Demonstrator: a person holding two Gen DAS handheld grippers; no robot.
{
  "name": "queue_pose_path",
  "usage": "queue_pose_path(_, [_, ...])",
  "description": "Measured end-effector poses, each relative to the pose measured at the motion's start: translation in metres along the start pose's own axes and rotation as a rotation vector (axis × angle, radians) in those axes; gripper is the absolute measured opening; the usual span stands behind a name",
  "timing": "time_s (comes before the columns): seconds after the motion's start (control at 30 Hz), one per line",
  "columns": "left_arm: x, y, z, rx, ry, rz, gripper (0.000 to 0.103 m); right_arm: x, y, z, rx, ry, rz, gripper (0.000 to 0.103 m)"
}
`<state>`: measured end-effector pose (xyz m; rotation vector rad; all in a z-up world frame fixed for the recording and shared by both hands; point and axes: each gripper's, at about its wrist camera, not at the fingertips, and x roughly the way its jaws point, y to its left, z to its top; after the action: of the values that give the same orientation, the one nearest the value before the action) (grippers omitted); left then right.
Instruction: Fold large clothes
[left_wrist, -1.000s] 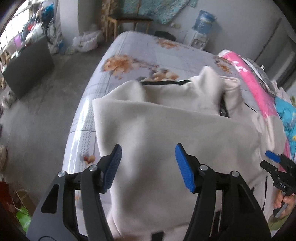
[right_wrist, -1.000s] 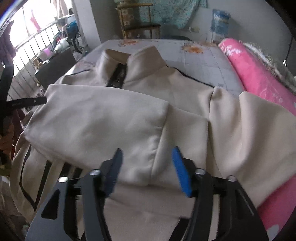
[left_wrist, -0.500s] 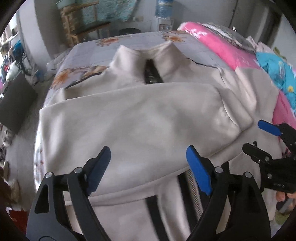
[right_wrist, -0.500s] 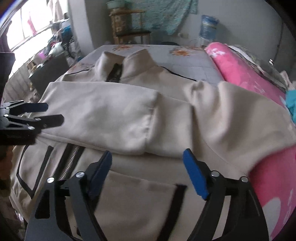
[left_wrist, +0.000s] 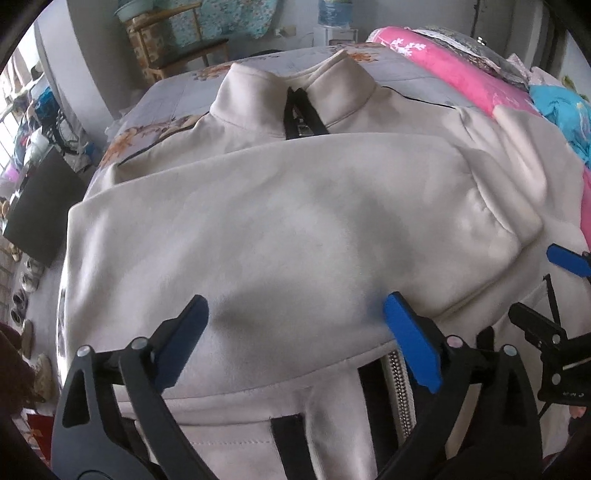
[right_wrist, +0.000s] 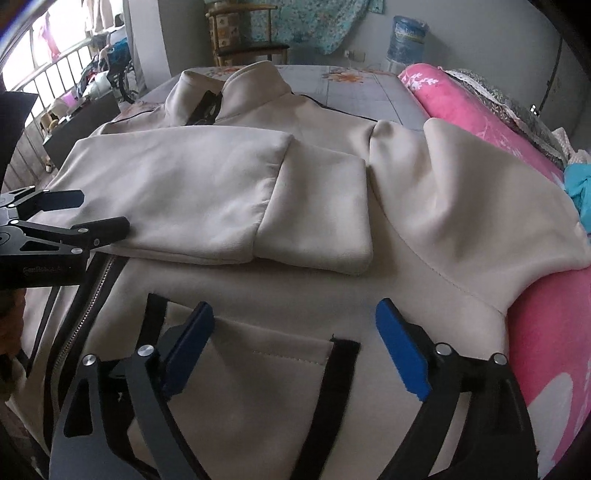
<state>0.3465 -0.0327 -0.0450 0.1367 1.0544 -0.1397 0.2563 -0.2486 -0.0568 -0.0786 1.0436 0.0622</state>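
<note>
A large cream zip-up jacket (left_wrist: 295, 221) with black trim lies face up on the bed, also in the right wrist view (right_wrist: 332, 288). One sleeve (right_wrist: 207, 199) is folded flat across its chest. The other sleeve (right_wrist: 480, 206) drapes toward a pink blanket. My left gripper (left_wrist: 295, 328) is open and empty, above the folded sleeve's lower edge; it also shows in the right wrist view (right_wrist: 85, 214). My right gripper (right_wrist: 295, 328) is open and empty above the jacket's lower front near a black-edged pocket; it also shows in the left wrist view (left_wrist: 546, 288).
A pink blanket (right_wrist: 546, 314) runs along the bed's right side with a turquoise cloth (left_wrist: 565, 110) beyond it. A floral bedsheet (right_wrist: 351, 85) shows past the collar. A chair (right_wrist: 251, 44), a water bottle (right_wrist: 406, 37) and a dark board (left_wrist: 40, 206) stand off the bed.
Both grippers have drawn back toward the jacket's hem and opened wider. The left view swung from the bed's left side to face the collar. The folded sleeve stays across the chest.
</note>
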Motion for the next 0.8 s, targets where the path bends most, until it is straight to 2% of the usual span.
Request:
queue_pose_path(0.17, [0.0032, 0.0051, -0.001, -0.032, 0.008, -0.018, 0.096, 0.0017, -0.0011, -0.0008, 0.009, 0.0, -0.004, 0.097])
queue_pose_path(0.33, [0.0039, 0.0062, 0.0001, -0.036, 0.019, -0.021, 0.096, 0.0048, -0.0061, 0.0004, 0.041, 0.021, 0.03, 0.097])
queue_pose_path(0.8, [0.0048, 0.008, 0.0013, -0.029, 0.037, -0.028, 0.096, 0.0059, -0.0055, 0.0016, 0.038, 0.033, 0.031, 0.097])
